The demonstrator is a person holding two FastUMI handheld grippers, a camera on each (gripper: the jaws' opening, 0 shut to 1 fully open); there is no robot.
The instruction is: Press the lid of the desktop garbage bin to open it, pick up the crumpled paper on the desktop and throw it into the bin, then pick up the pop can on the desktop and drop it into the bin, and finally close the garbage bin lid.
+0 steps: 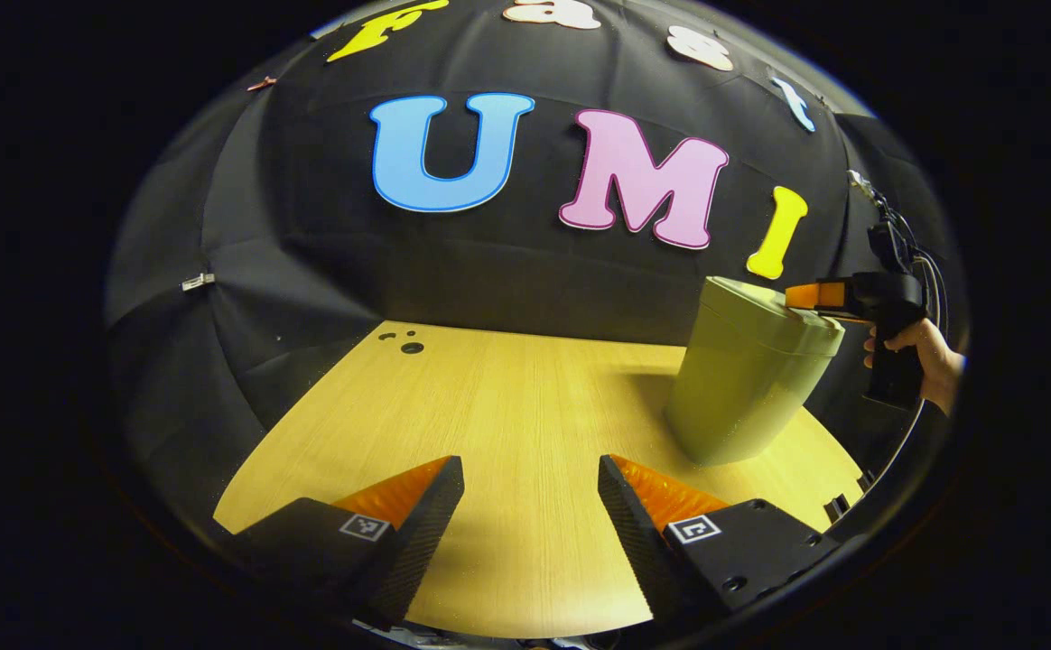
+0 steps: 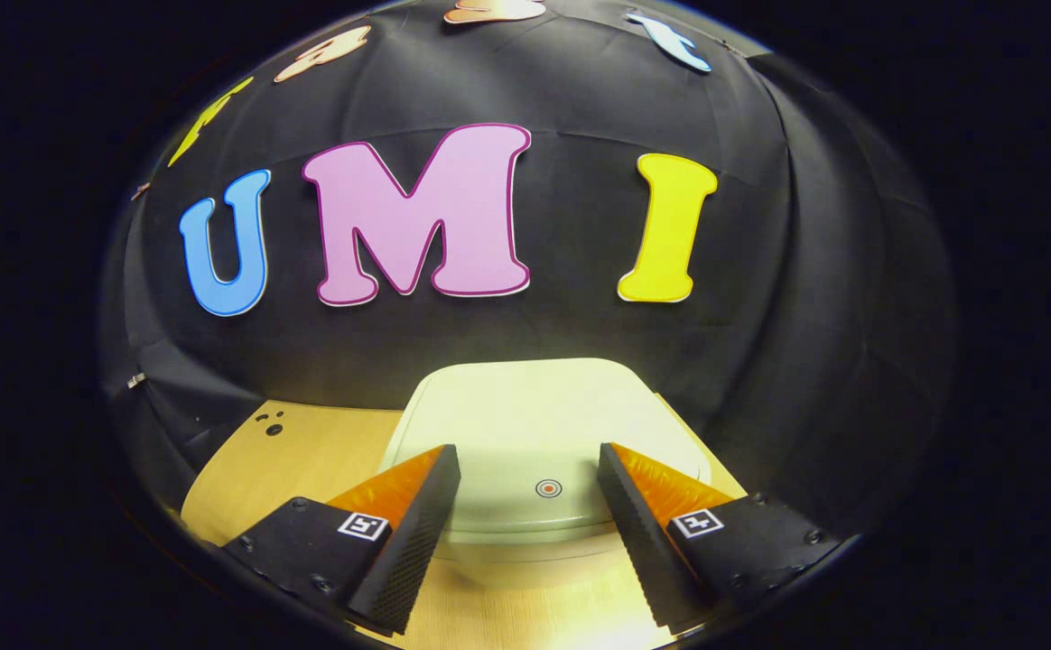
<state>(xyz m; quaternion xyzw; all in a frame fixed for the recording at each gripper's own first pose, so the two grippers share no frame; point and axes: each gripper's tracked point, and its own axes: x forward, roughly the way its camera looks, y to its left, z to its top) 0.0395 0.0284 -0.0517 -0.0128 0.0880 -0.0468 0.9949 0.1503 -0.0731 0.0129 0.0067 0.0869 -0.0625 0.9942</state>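
A pale green desktop bin stands on the wooden table at the right, its lid down. In the left gripper view a hand holds my right gripper at the lid's right edge. In the right gripper view that right gripper is open just above the lid, and a small red ring mark shows between its fingers. My left gripper is open and holds nothing, low over the bare tabletop to the left of the bin.
Small dark holes mark the table's far left corner, and they show again as holes in the right gripper view. Cables hang behind the hand at the right. The black booth wall runs close behind the table and bin.
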